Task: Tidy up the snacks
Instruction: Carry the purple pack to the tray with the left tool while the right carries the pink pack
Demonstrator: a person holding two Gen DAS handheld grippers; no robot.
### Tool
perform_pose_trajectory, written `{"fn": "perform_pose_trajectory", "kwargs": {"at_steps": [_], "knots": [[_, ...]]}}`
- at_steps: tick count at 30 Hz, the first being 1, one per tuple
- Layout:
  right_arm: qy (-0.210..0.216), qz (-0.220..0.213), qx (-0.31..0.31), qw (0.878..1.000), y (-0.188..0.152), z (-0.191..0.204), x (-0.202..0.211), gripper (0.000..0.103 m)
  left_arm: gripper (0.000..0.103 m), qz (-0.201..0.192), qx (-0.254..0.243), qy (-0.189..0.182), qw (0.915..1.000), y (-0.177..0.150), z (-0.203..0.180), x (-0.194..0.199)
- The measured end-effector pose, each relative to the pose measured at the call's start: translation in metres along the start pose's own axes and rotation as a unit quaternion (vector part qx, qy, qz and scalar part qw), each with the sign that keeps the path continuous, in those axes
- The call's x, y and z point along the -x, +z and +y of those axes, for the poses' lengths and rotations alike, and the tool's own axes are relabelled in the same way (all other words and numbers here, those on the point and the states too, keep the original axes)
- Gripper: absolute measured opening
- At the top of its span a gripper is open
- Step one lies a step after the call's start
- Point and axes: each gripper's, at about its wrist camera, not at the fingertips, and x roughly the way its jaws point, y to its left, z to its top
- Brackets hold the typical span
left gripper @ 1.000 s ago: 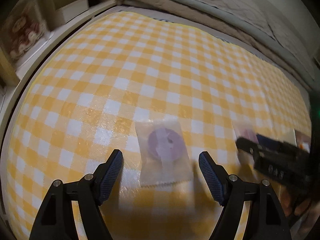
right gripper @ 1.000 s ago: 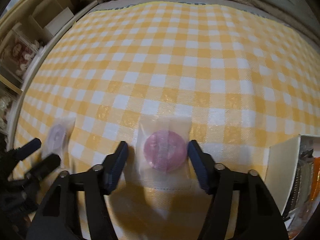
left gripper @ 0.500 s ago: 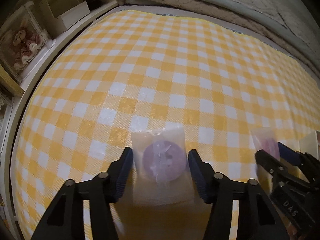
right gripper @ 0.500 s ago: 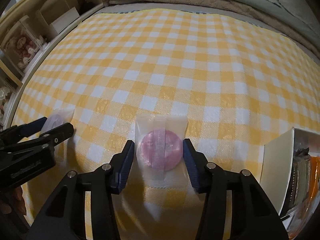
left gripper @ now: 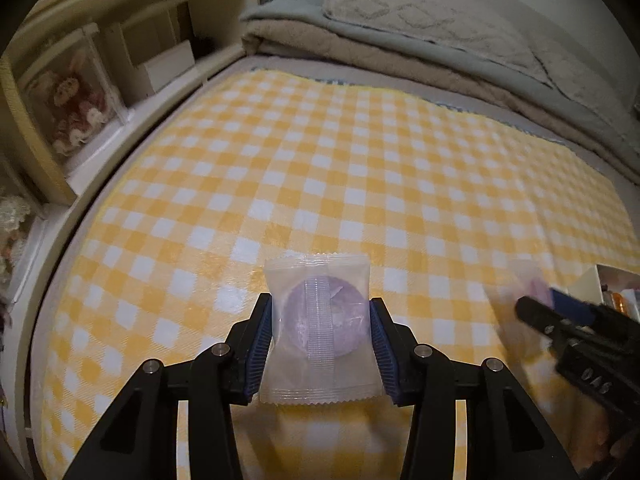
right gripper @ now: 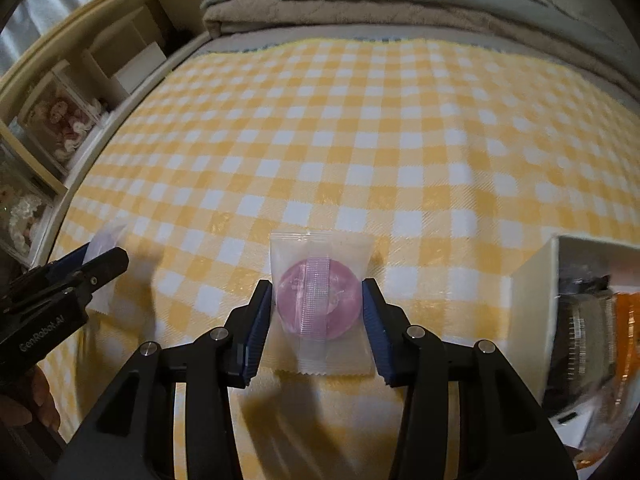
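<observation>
My left gripper (left gripper: 320,324) is shut on a clear packet with a purple round snack (left gripper: 322,326), lifted off the yellow checked cloth (left gripper: 340,168). My right gripper (right gripper: 318,306) is shut on a clear packet with a pink round snack (right gripper: 318,304), also raised above the cloth (right gripper: 360,140). The right gripper with its pink packet (left gripper: 528,284) shows blurred at the right of the left wrist view. The left gripper (right gripper: 80,264) shows at the left of the right wrist view. A white box (right gripper: 536,292) holding other snacks stands at the right.
A shelf unit with dolls and boxes (left gripper: 80,88) runs along the left edge of the cloth. Folded blankets (left gripper: 400,40) lie along the far edge. The white box also shows at the far right of the left wrist view (left gripper: 616,280).
Both grippers closed on their packets and lifted them off the cloth. Both views now sit higher and show more of the shelf and blankets.
</observation>
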Motion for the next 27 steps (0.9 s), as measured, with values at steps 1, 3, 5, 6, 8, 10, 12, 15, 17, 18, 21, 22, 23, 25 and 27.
{"fn": "perform_pose_trajectory", "kwargs": {"at_steps": [1,3,5,6,8,10,12,15,17,18,21,22,23,25,27], "knots": [[0.001,-0.008,0.003,1.000,0.000,-0.001,0.008,0.045,0.046,-0.004,0.001,-0.002,1.0000,-0.002,0.000,0.005],[0.000,-0.021,0.008,1.000,0.000,-0.002,0.024,0.045,0.046,-0.017,0.006,-0.009,0.9998,-0.006,-0.002,0.020],[-0.002,-0.033,0.012,0.999,0.002,-0.001,0.038,0.045,0.046,-0.028,0.006,-0.011,0.9995,-0.012,-0.006,0.036],[-0.006,-0.040,0.015,0.999,0.002,-0.002,0.047,0.045,0.046,-0.035,0.006,-0.013,0.9993,-0.015,-0.009,0.045],[-0.009,-0.055,0.022,0.998,0.002,-0.001,0.068,0.045,0.046,-0.045,0.006,-0.019,0.9988,-0.021,-0.014,0.060],[-0.010,-0.061,0.025,0.998,0.001,-0.002,0.078,0.045,0.046,-0.055,0.007,-0.030,0.9980,-0.029,-0.020,0.077],[-0.016,-0.071,0.032,0.997,-0.002,0.001,0.092,0.045,0.046,-0.063,0.007,-0.038,0.9973,-0.038,-0.026,0.091],[-0.025,-0.086,0.040,0.995,-0.008,0.002,0.112,0.045,0.046,-0.073,0.008,-0.052,0.9959,-0.049,-0.031,0.116],[-0.029,-0.097,0.039,0.994,-0.014,-0.002,0.128,0.045,0.046,-0.078,0.007,-0.059,0.9951,-0.054,-0.035,0.130],[-0.030,-0.101,0.039,0.994,-0.016,-0.003,0.135,0.045,0.046,-0.082,0.005,-0.063,0.9946,-0.057,-0.038,0.139],[-0.038,-0.112,0.037,0.992,-0.025,-0.010,0.158,0.045,0.046,-0.094,-0.001,-0.071,0.9930,-0.066,-0.046,0.168],[-0.041,-0.116,0.037,0.992,-0.028,-0.013,0.166,0.045,0.046,-0.097,-0.002,-0.073,0.9926,-0.066,-0.049,0.174],[-0.044,-0.120,0.036,0.991,-0.031,-0.015,0.173,0.045,0.046,-0.101,-0.004,-0.076,0.9920,-0.069,-0.053,0.182],[-0.046,-0.127,0.036,0.990,-0.038,-0.022,0.188,0.045,0.046,-0.108,-0.007,-0.083,0.9907,-0.074,-0.062,0.199],[-0.048,-0.133,0.035,0.989,-0.045,-0.029,0.204,0.045,0.046,-0.115,-0.012,-0.093,0.9889,-0.080,-0.072,0.217]]}}
